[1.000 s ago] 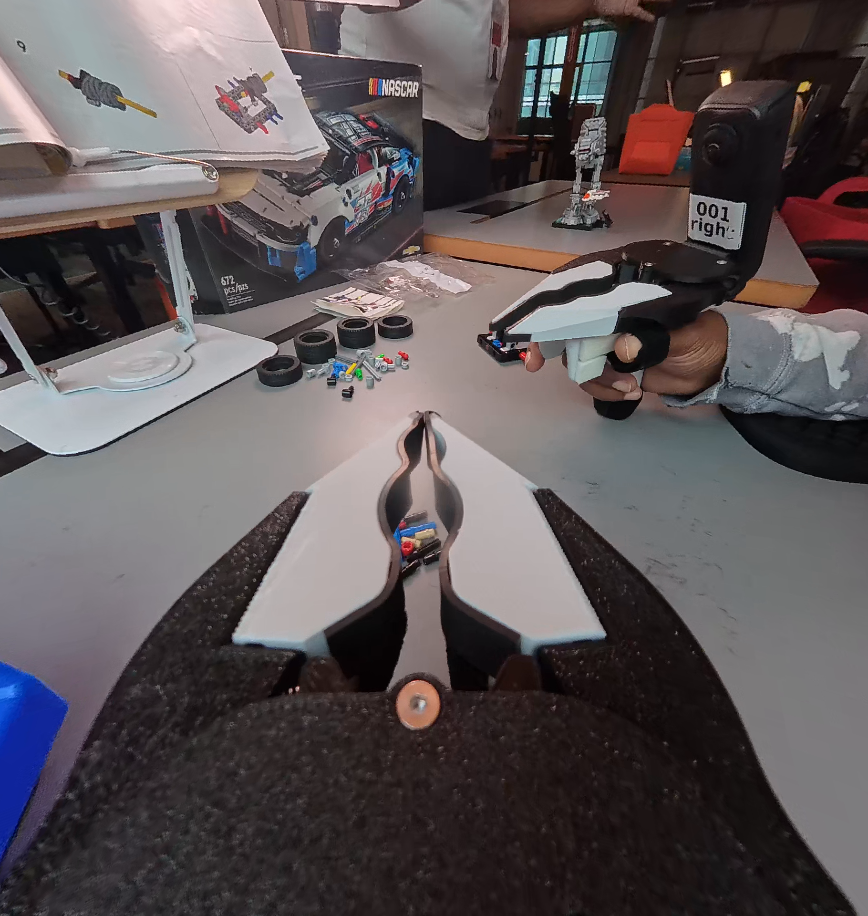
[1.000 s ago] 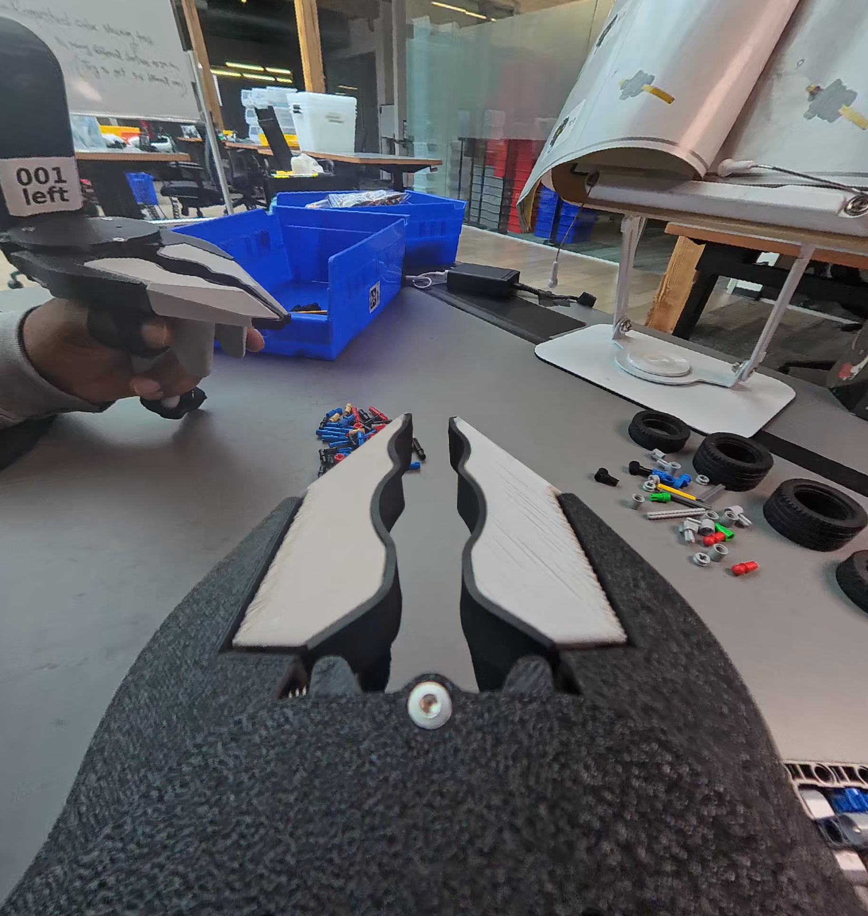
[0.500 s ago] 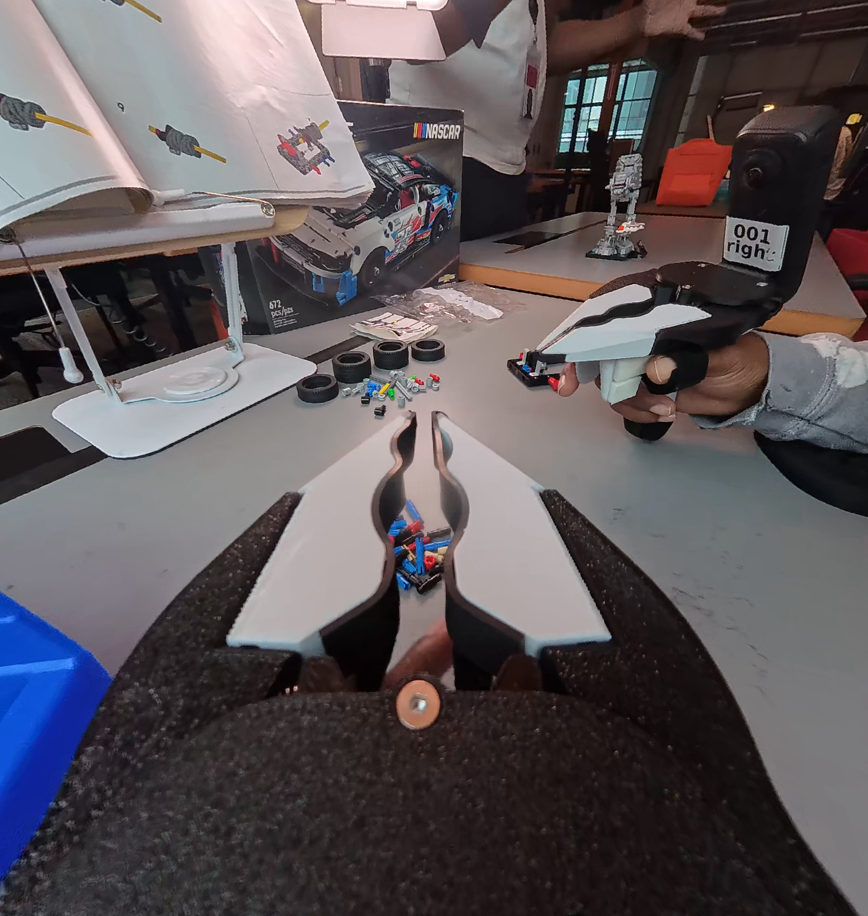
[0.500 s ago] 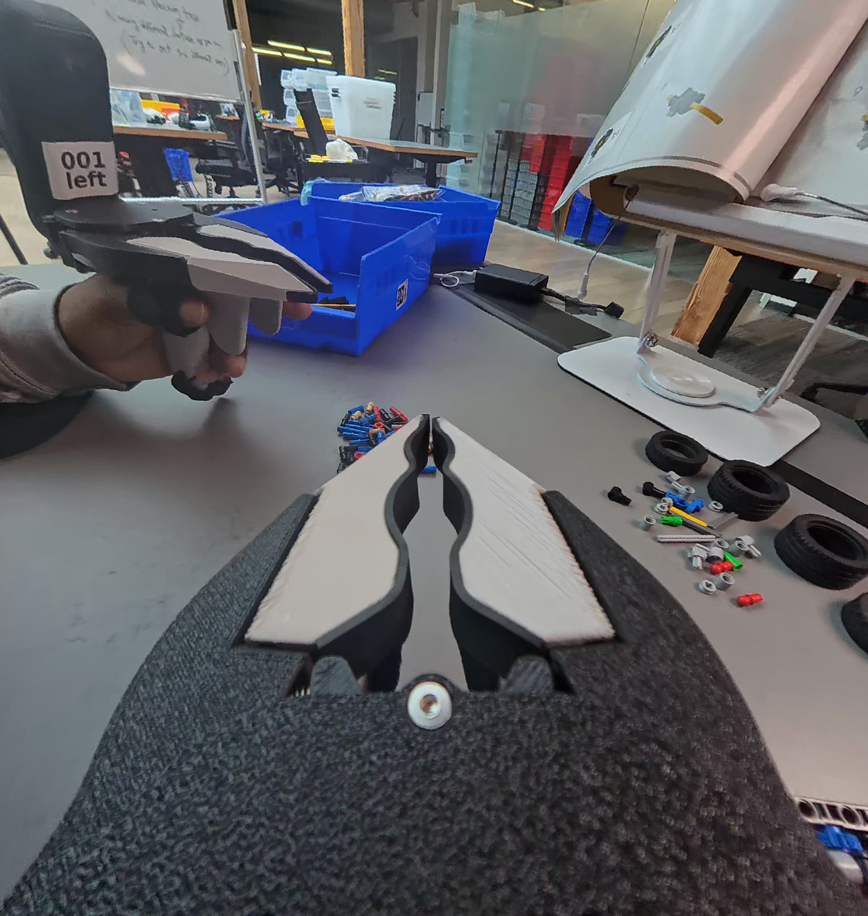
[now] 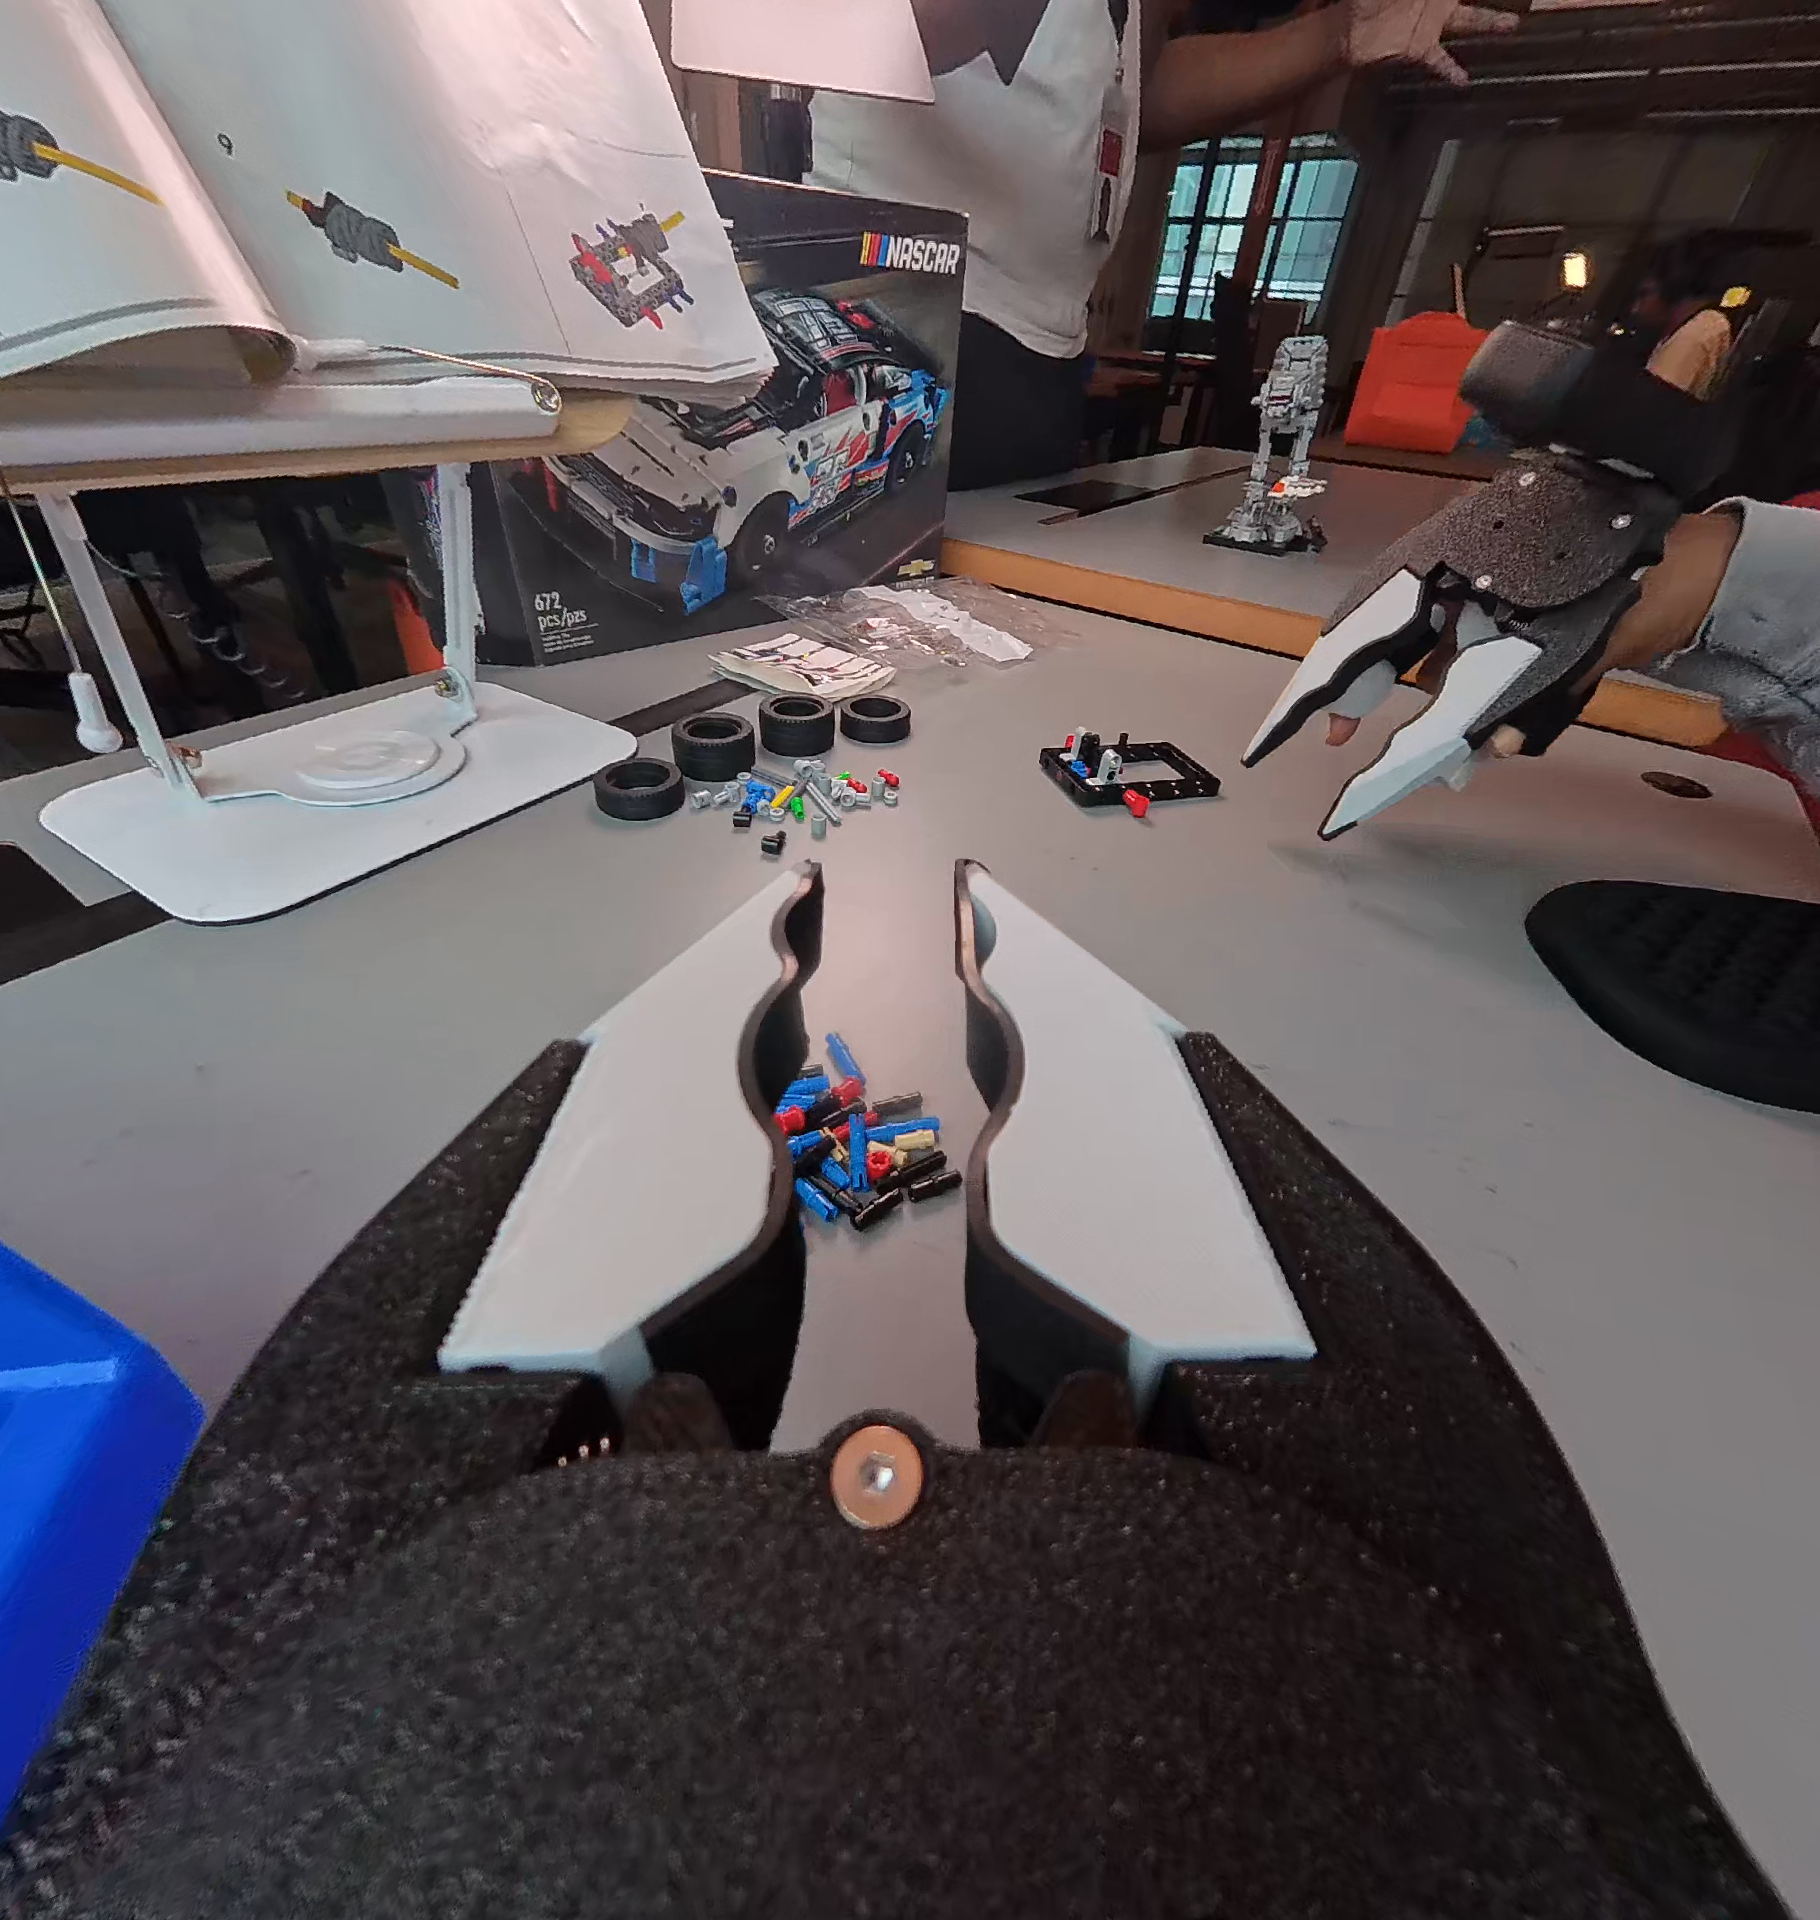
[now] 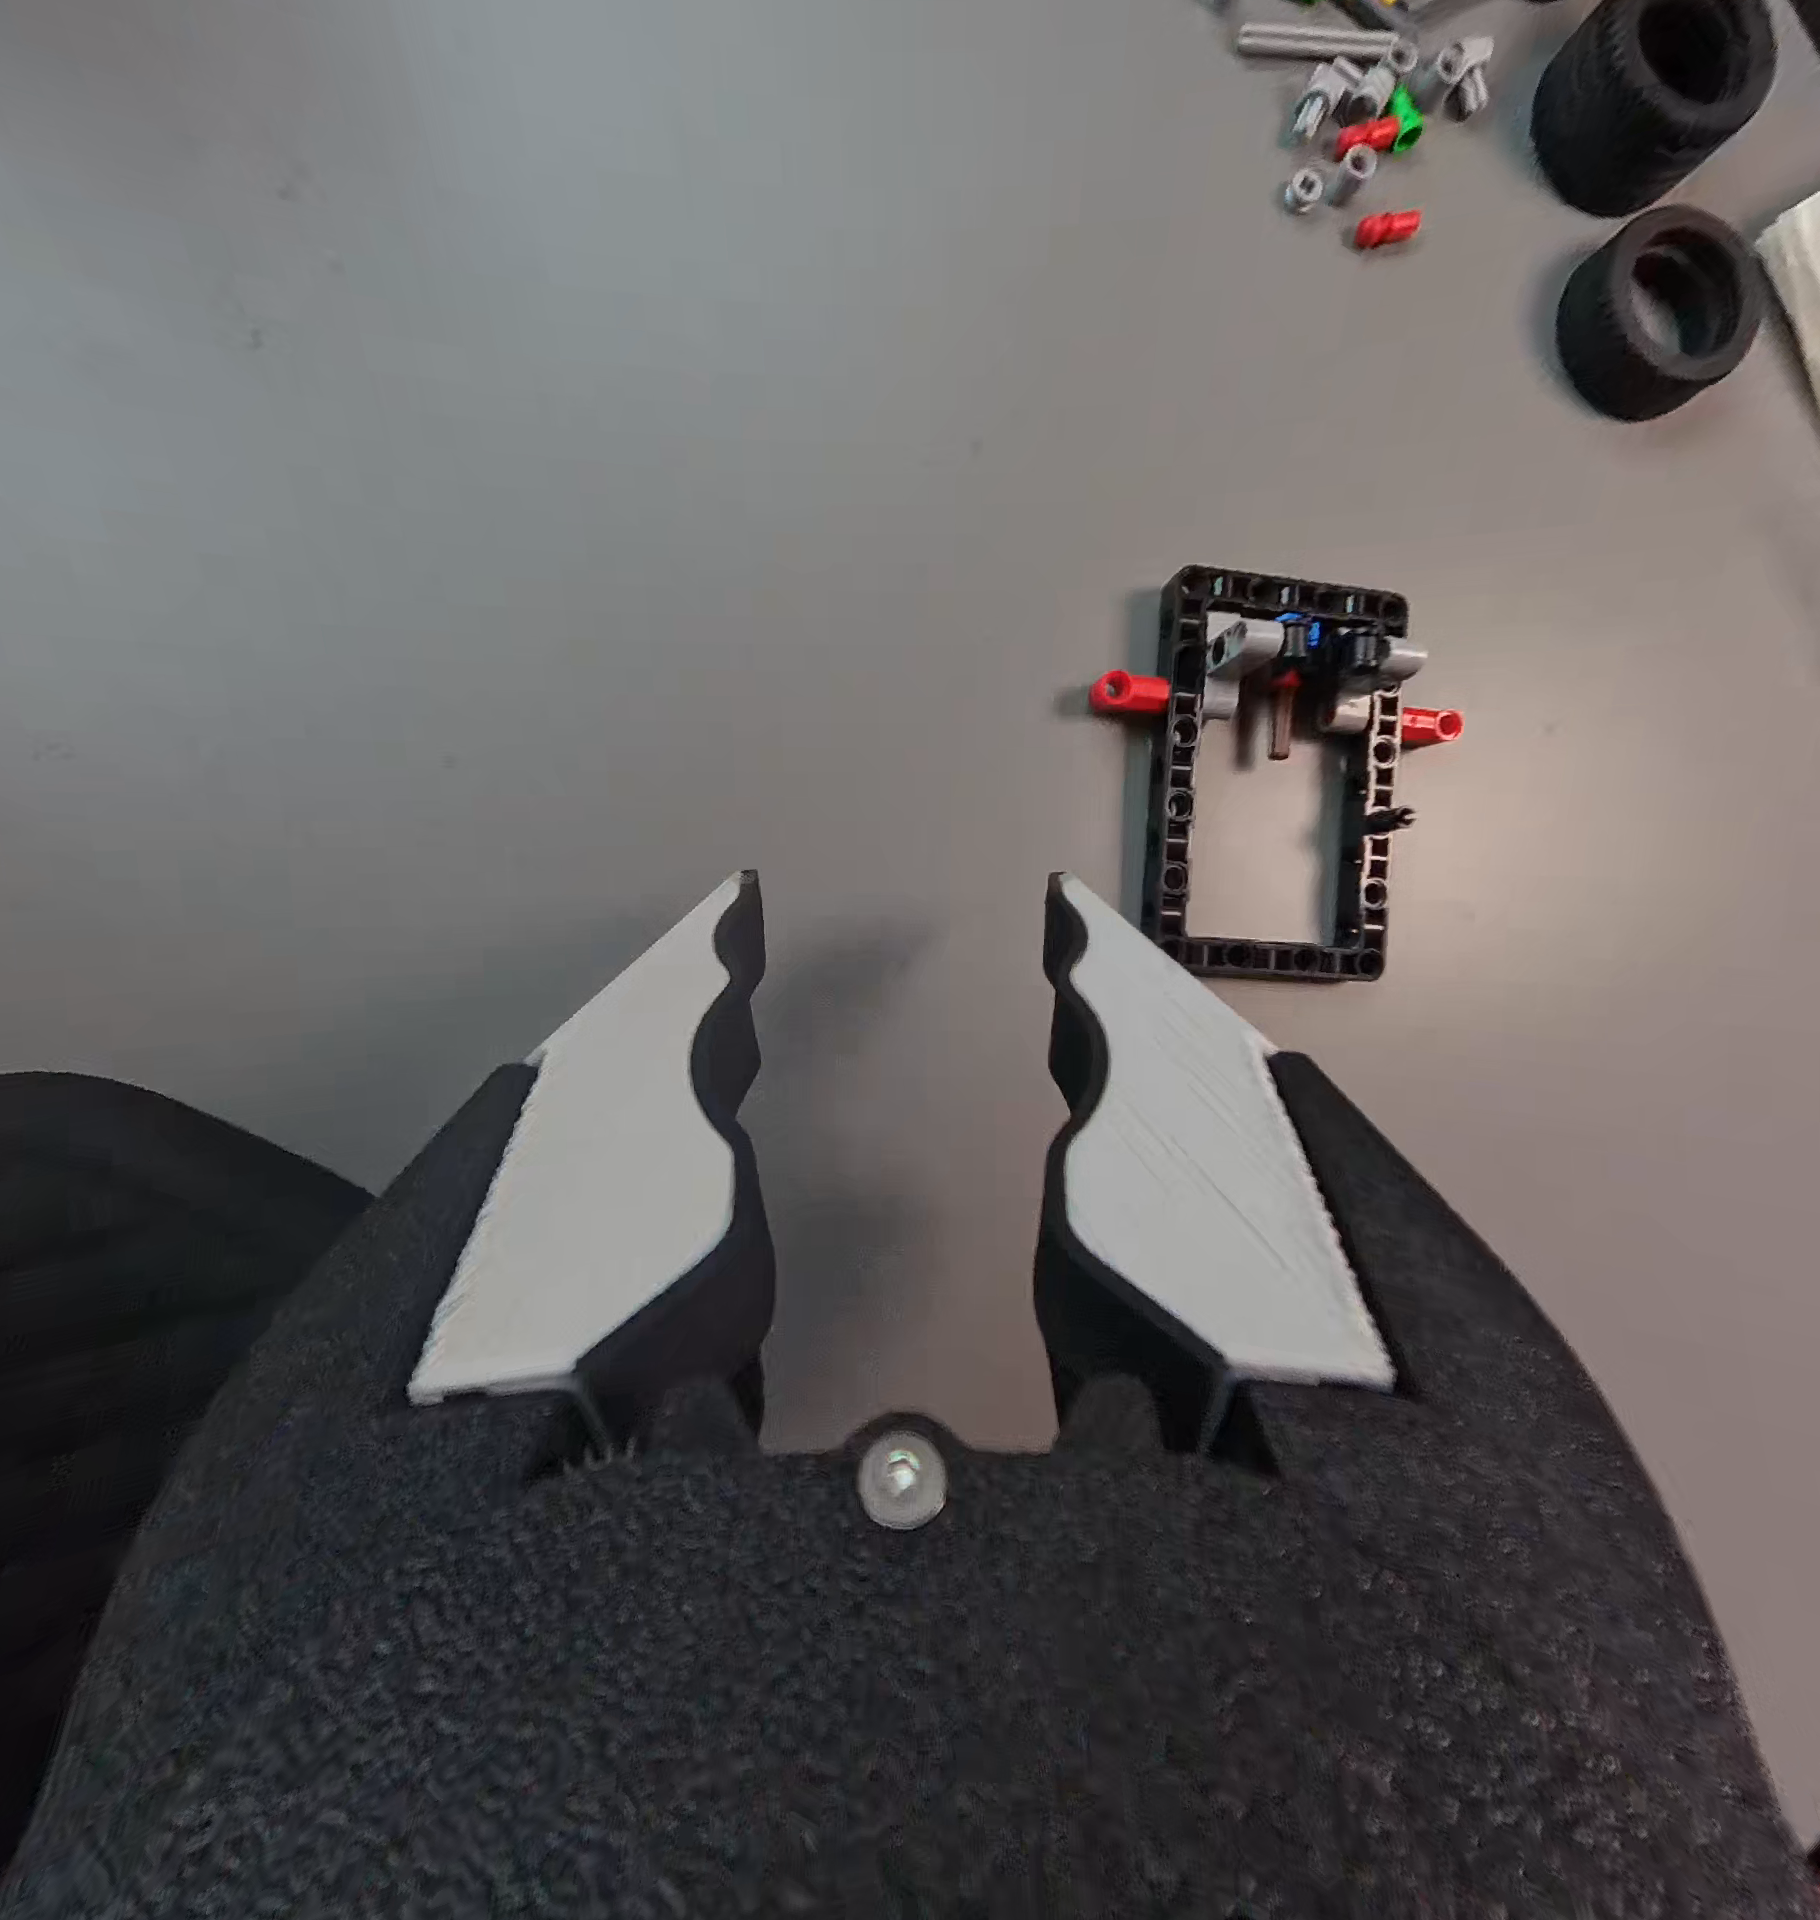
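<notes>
The left gripper (image 5: 887, 883) is being held low over the grey table (image 5: 1301, 1195), its white fingers (image 5: 677, 1091) parted by a moderate gap and gripping nothing; a small heap of blue, black, red and tan plastic connector pins (image 5: 859, 1138) is being framed between them on the tabletop beneath. The right gripper (image 6: 898, 883) is being pointed downward at the same table, its jaws spread wide and empty, and just beside its right fingertip, apart from it, a black rectangular open frame of holed plastic beams with red pins and grey connectors fitted at one end (image 6: 1275, 774) is lying flat. This frame is being judged light and stiff, with smooth, somewhat slippery sides, and its protruding pins are being judged liable to shift if pressed; the long bare beams look the soundest place for a hold, across the narrow width. The loose pins are being judged tiny, light and prone to rolling or scattering. Farther off, four black rubber tyres (image 5: 714, 743) and a scatter of small grey, red and green parts (image 5: 802, 800) are lying near a white book stand (image 5: 293, 810) on which an open instruction booklet (image 5: 366, 187) is being supported, with a dark printed box showing a race car (image 5: 760, 436) behind, and a blue plastic bin (image 5: 33, 1455) at the left edge.
</notes>
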Tool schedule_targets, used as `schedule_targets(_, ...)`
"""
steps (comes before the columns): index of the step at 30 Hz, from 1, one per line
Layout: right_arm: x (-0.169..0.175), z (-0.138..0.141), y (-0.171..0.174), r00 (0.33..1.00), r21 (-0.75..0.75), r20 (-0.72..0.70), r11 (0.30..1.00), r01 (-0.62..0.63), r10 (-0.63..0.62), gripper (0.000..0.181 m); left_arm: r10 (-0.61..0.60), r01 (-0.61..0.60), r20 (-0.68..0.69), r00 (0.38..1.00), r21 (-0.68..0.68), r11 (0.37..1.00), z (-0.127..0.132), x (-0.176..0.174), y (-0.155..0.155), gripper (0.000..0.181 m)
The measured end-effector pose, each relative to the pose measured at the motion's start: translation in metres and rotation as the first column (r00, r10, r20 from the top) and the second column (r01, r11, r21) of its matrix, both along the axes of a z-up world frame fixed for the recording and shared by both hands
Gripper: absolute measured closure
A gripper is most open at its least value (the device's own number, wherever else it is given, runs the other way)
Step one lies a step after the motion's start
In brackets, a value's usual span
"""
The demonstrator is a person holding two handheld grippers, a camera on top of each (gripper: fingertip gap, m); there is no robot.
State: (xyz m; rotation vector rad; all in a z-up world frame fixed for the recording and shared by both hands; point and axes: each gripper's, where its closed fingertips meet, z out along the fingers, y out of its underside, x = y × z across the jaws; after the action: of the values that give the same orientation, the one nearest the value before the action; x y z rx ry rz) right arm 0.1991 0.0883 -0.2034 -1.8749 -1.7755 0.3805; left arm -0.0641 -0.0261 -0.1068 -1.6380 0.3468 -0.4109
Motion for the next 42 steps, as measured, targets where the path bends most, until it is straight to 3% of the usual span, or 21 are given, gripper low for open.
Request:
schedule_targets(3, -0.003, -0.018, -0.002, 1.0, -0.029, 0.031, 1.0, -0.003, 0.004, 0.135, -0.009, 0.009, -0.007, 1.0, -0.029, 1.0, -0.006, 0.001, 0.003, 0.154)
schedule_targets(10, -0.023, -0.019, -0.006, 1.0, -0.094, 0.004, 0.995, -0.024, 0.025, 0.181, 0.016, -0.018, -0.056, 0.998, -0.027, 0.999, -0.005, -0.004, 0.0, 0.147)
schedule_targets(16, -0.04, -0.015, -0.014, 1.0, -0.093, -0.019, 0.995, -0.027, 0.025, 0.181, 0.008, -0.012, -0.061, 0.998, -0.052, 0.999, -0.012, -0.007, 0.001, 0.146)
schedule_targets(21, -0.027, 0.01, 0.037, 0.986, 0.035, -0.092, 0.989, 0.146, -0.142, 0.161, -0.01, 0.005, -0.077, 0.997, -0.066, 0.998, -0.016, -0.004, 0.001, 0.143)
schedule_targets(24, -0.009, -0.011, 0.056, 0.98, -0.059, -0.014, 0.978, 0.2, -0.201, 0.151, -0.008, 0.002, -0.09, 0.996, -0.065, 0.998, -0.017, -0.004, 0.001, 0.142)
schedule_targets(28, -0.016, -0.019, 0.051, 0.983, -0.189, -0.028, 0.966, 0.176, -0.184, 0.162, 0.101, -0.1, -0.115, 0.988, 0.014, 0.995, -0.001, -0.023, 0.0, 0.147)
schedule_targets(30, -0.021, -0.019, 0.044, 0.992, -0.129, -0.004, 0.984, 0.125, -0.126, 0.167, 0.132, -0.131, -0.093, 0.987, 0.024, 0.991, 0.005, -0.032, -0.001, 0.149)
schedule_targets(33, -0.048, -0.016, -0.005, 0.993, -0.125, -0.044, 0.985, -0.116, 0.111, 0.174, 0.147, -0.147, -0.037, 0.988, -0.005, 0.989, 0.003, -0.041, 0.0, 0.149)
schedule_targets(36, -0.077, -0.014, -0.064, 0.933, -0.082, -0.08, 0.93, -0.358, 0.352, 0.174, 0.124, -0.122, 0.029, 0.992, -0.049, 0.991, -0.003, -0.04, 0.002, 0.149)
schedule_targets(42, -0.122, -0.013, -0.132, 0.831, -0.058, -0.097, 0.831, -0.554, 0.548, 0.174, 0.014, -0.011, 0.041, 0.999, -0.077, 0.997, -0.008, -0.019, -0.001, 0.148)
